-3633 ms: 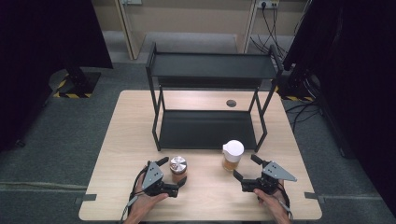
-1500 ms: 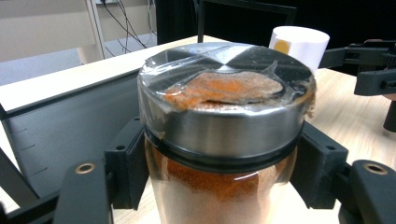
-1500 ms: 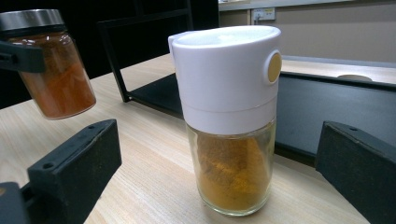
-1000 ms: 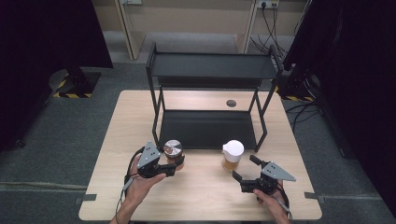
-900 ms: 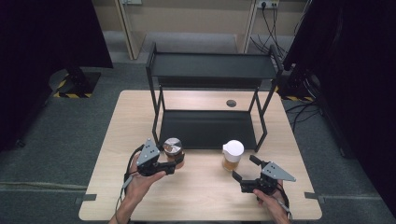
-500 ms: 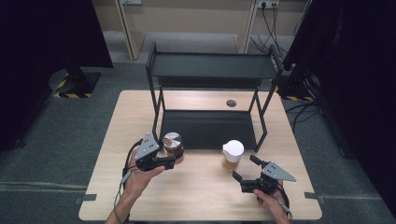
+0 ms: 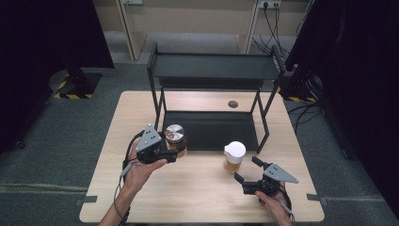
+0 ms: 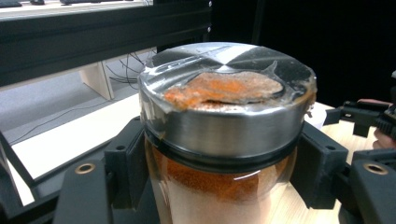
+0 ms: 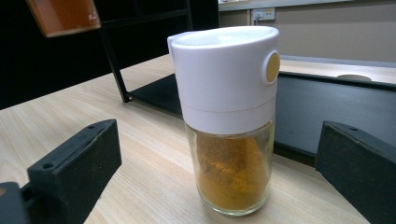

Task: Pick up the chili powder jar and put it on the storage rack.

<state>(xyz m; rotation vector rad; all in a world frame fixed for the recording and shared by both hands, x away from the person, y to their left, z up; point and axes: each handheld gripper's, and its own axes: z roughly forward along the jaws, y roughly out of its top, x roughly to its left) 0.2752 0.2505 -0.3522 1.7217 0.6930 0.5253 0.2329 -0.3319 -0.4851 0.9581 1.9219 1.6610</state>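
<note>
My left gripper (image 7: 175,153) is shut on a glass spice jar (image 7: 175,137) with a round metal lid and orange powder inside; it hangs above the table at the front left corner of the black shelf rack (image 7: 214,66). The left gripper view has the jar (image 8: 224,140) clamped between both jaws. A second jar (image 7: 234,157) with a white cap and yellow-brown powder stands upright on the table near the rack's lower shelf. My right gripper (image 7: 245,175) lies open just in front of it, apart from it. In the right gripper view that jar (image 9: 226,116) stands between and beyond the spread jaws.
The two-tier rack has an upper shelf and a low black shelf (image 7: 211,129) at table level. A round grommet (image 7: 233,104) sits in the wooden table (image 7: 197,188) behind the rack. Dark curtains and grey floor surround the table.
My left gripper has lifted the metal-lidded jar off the table and carried it forward and up toward the rack's front left. The right gripper and the white-capped jar have stayed put.
</note>
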